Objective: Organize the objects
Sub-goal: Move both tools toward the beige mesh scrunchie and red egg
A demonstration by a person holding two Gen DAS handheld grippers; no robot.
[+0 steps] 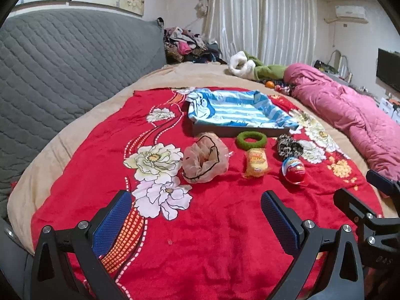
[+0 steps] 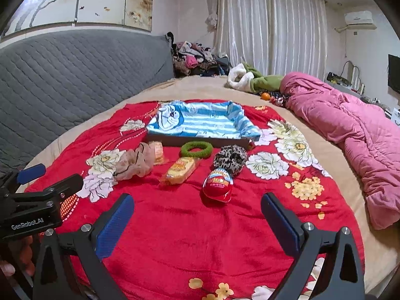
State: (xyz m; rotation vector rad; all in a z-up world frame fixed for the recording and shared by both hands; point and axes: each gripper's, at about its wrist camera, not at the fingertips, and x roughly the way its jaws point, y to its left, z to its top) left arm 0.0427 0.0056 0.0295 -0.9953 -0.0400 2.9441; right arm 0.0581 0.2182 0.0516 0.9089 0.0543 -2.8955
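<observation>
While hovering over red blanket (image 2: 175, 237) near edge — both grippers, left (image 1: 196, 218) and right (image 2: 197, 221), spread wide, empty; egg-shaped toy (image 2: 218, 184) just ahead of right fingers (image 2: 280, 221), untouched.

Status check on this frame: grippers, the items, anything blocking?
Left gripper and right gripper open, empty, above red floral blanket. Striped cloth-lined tray empty; egg-shaped red toy, yellow snack packet, green fuzzy ring outside it. Nothing blocking.
</observation>
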